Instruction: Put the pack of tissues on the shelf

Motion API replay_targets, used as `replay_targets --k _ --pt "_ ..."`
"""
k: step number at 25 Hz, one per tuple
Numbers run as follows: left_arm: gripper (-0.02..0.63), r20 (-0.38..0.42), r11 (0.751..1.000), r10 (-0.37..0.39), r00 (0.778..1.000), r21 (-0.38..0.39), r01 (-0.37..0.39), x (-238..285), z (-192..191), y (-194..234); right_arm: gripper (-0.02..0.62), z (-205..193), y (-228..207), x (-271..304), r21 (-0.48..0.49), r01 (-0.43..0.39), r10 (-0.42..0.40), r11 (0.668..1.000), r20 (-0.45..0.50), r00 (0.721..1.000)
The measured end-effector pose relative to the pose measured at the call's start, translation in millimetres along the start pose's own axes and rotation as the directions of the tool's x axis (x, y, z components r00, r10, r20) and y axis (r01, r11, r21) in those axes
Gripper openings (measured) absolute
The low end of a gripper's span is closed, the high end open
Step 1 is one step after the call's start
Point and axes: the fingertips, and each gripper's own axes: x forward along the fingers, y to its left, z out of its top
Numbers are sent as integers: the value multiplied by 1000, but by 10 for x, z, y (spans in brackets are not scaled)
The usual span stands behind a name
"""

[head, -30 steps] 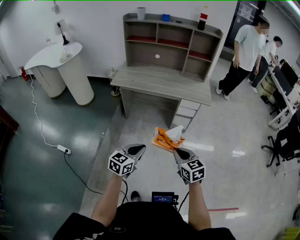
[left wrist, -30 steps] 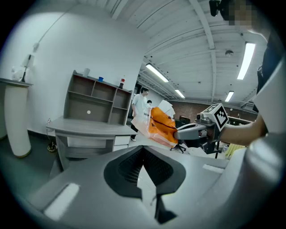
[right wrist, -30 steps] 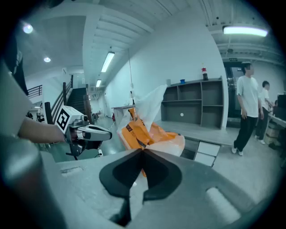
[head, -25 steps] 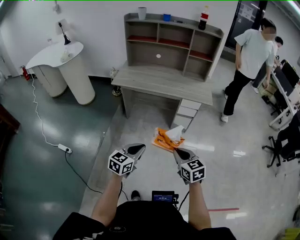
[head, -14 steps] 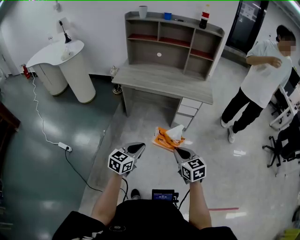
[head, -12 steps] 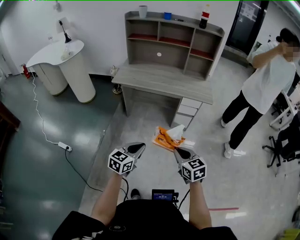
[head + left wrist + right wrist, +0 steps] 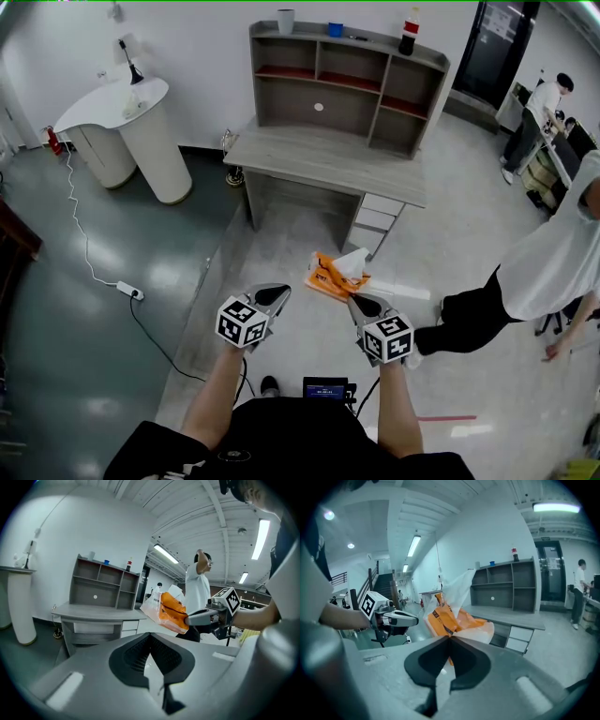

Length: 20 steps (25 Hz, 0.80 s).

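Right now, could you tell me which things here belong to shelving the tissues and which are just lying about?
Job: pack of tissues, pinched in the right gripper; shelf unit on the desk.
Lying about: bottle, grey cup and blue cup on the shelf top; power strip.

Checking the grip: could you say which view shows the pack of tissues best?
Left gripper view: the whole pack of tissues, pinched by the right tool. The right gripper view hides part behind its jaws; head view shows it small.
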Motion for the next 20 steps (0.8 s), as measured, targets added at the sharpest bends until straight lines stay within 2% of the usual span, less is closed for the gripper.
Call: replay_targets --k 20 --pt "2 3 999 35 999 -2 -35 221 17 -215 5 -79 -265 -176 2 -33 33 999 5 999"
